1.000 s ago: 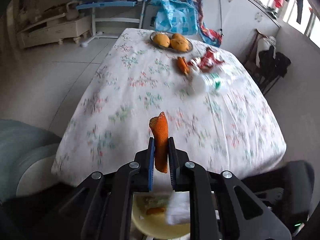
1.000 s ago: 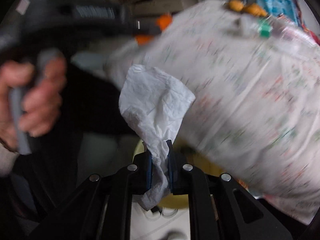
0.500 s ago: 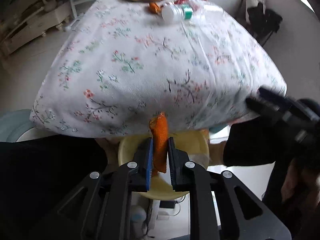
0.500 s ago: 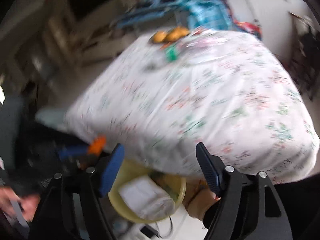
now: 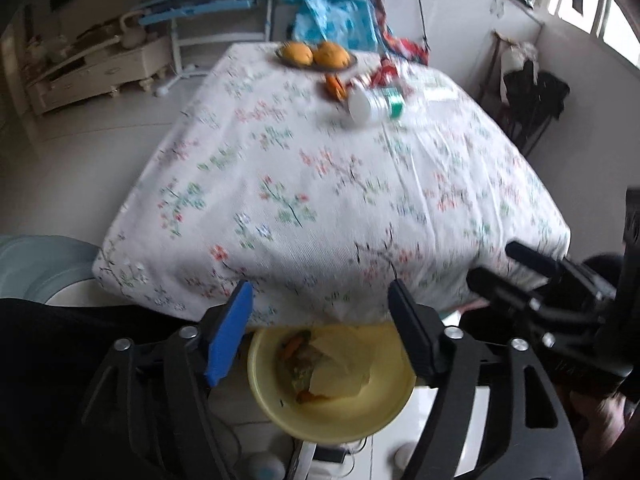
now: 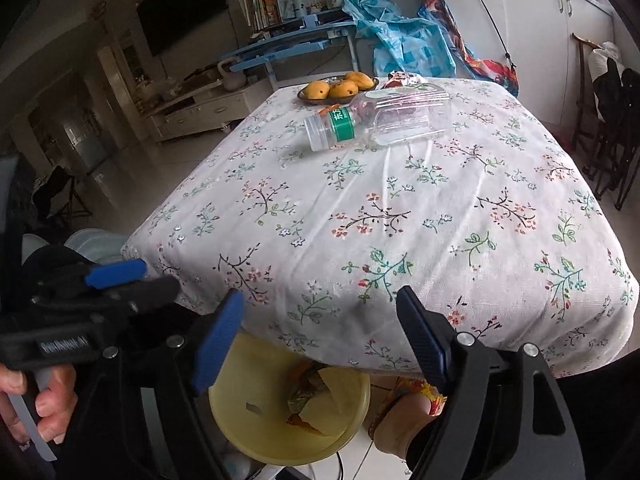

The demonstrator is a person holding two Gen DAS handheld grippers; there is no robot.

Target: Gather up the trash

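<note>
Both jaws are opening with nothing between them: the left hand-held gripper (image 5: 320,332) and right hand-held gripper (image 6: 320,332) hang over the yellow bin (image 5: 384,412), which already holds peel and tissue. Left to collect at the table's (image 6: 400,220) far end: 1 plastic bottle (image 6: 376,122), an orange peel (image 5: 334,86) and a red wrapper (image 5: 386,72).

A bin (image 6: 256,420) holding scraps (image 6: 316,400) is sitting below the near edge of the table (image 6: 400,216), on which a bottle (image 6: 376,120) is lying before a fruit plate (image 6: 336,90).
</note>
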